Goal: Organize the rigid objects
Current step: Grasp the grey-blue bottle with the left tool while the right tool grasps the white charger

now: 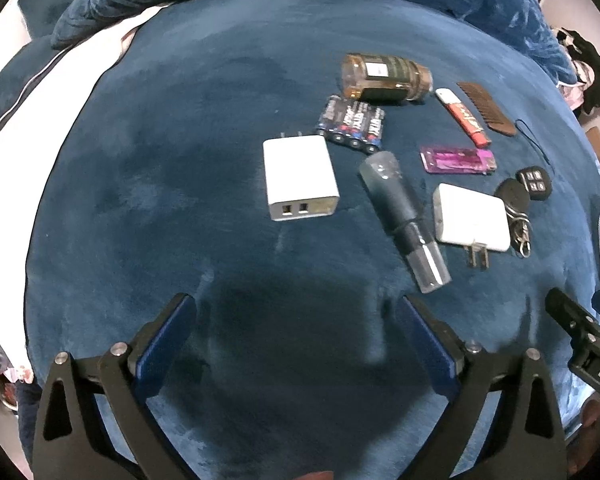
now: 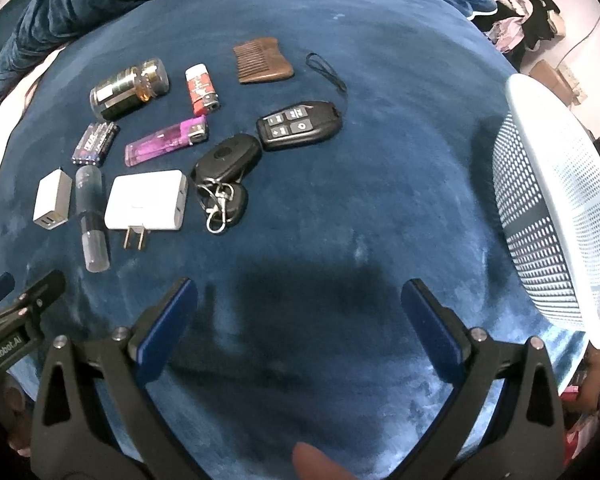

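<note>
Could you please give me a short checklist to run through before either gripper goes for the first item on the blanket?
1. Left gripper open and holding nothing: ok.
2. Right gripper open and holding nothing: ok.
3. White basket within view on the right gripper's side: ok; what it holds, cannot tell.
4. Items lie apart enough to grasp singly: not ok for the key fobs, bunched on a ring against the white plug adapter; ok for the purple lighter and wooden comb.
5. Clear tube resting steadily: cannot tell; it lies on its side on soft blanket and may roll.
</note>
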Demonstrator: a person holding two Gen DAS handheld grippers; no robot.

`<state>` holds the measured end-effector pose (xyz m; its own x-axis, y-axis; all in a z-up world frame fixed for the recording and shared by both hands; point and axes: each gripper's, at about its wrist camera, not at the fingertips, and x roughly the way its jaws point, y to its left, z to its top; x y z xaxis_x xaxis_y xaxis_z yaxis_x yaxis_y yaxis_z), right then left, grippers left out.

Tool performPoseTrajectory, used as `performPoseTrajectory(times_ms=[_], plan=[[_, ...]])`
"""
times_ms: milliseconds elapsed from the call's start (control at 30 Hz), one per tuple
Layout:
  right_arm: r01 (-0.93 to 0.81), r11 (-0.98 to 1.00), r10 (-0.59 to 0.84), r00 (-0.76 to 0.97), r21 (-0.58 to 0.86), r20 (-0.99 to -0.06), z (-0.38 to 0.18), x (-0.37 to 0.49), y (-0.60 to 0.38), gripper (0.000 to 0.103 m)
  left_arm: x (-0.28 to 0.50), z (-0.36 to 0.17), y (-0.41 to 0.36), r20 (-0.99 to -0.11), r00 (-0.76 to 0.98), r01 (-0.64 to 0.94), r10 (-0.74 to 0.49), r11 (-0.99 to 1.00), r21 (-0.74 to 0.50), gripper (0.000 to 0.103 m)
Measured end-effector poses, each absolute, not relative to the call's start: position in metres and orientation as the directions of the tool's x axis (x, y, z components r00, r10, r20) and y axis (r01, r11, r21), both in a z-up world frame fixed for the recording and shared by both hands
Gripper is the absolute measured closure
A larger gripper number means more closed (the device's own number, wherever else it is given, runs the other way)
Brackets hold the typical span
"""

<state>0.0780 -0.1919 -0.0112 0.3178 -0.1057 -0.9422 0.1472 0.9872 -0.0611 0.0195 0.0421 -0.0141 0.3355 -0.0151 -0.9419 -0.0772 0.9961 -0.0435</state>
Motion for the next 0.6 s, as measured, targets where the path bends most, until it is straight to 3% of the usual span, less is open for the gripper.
performPoseTrajectory(times_ms=[433,500,600], plan=[[0.152,0.988,-0.051,0.333,0.0,-0.942,-0.012,0.094,-0.194,0.003,0.052,-0.013,0.028,-0.943,0.319,-0.07,-0.093,0.99,-0.122,0.02],[0.159,0.987,-0.046,0.333,0.008,-0.942,-0.012,0.094,-0.198,0.003,0.06,-0.013,0.022,-0.944,0.315,-0.077,-0.095,0.989,-0.125,0.028],[0.164,0.986,-0.04,0.332,0.016,-0.943,-0.012,0.093,-0.204,0.003,0.075,-0.017,0.011,-0.949,0.303,-0.098,-0.086,0.988,-0.121,0.028]])
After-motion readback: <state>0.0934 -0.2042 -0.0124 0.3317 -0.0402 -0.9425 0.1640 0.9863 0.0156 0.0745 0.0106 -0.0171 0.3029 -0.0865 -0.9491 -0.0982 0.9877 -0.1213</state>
